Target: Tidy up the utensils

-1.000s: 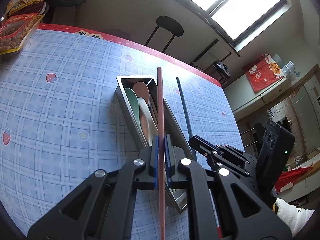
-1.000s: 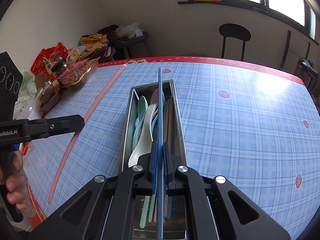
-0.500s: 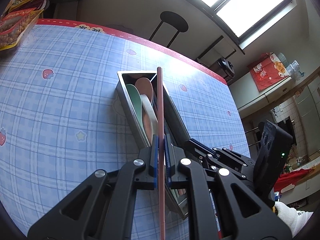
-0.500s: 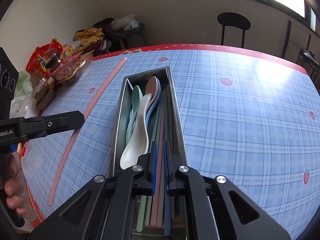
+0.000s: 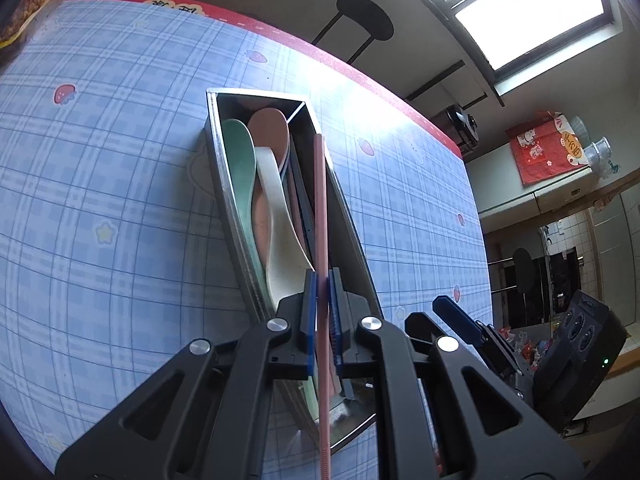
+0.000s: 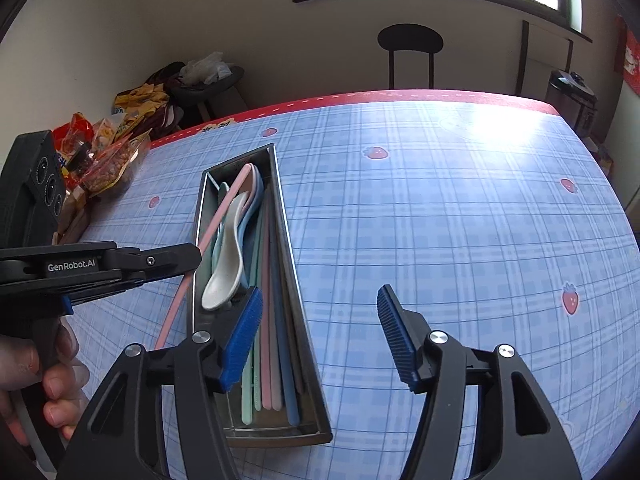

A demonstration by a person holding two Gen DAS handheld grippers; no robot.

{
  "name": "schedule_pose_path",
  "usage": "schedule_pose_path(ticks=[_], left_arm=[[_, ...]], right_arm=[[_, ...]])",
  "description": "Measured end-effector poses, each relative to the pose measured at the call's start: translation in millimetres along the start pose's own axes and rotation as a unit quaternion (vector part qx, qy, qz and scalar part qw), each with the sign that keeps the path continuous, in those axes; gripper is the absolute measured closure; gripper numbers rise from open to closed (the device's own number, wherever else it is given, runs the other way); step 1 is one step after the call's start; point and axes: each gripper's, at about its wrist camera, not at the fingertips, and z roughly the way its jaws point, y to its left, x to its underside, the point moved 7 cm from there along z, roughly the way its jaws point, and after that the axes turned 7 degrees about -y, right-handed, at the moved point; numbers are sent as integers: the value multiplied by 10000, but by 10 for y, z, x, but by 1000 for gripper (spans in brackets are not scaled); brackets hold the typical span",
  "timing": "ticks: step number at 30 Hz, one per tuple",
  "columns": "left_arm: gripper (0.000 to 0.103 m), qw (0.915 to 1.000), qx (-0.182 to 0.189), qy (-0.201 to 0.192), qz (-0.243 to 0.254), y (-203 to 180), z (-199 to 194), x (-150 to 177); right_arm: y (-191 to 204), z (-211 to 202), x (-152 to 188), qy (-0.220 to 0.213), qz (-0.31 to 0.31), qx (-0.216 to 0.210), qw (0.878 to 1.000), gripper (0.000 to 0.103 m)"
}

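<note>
Pink chopstick [image 5: 321, 216] clamped in left gripper [image 5: 322, 312] over tray [image 6: 280, 208]; right gripper [image 6: 320, 336] just widened, empty.

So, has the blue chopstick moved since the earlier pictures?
Yes. A second ago the right gripper held it above the metal tray; now the blue chopstick lies inside the tray, and the jaws have just opened, with nothing between them.

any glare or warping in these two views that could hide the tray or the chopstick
Right wrist view: window glare whitens the tablecloth far right, clear of the metal tray. Left wrist view: a similar bright patch beside the tray's far end; the pink chopstick stays sharp. Both views: fisheye bends the table edge, corners dark.
</note>
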Motion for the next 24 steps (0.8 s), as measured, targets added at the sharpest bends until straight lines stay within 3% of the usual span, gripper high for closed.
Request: schedule_pose_path(ticks=[12,18,24], left_arm=[[92,9990,-313,211,-236,-81,324,-15],[91,9992,-235,312,-68,-182,449,13],[93,9982,-297,41,512,-342,366,-126]], right_arm=[[-238,-115,-33,-149,289,133,9994,39],[-312,-166,-26,-156,386,179,9990,39],[-357,-278,-24,-226,444,220,9985,39]])
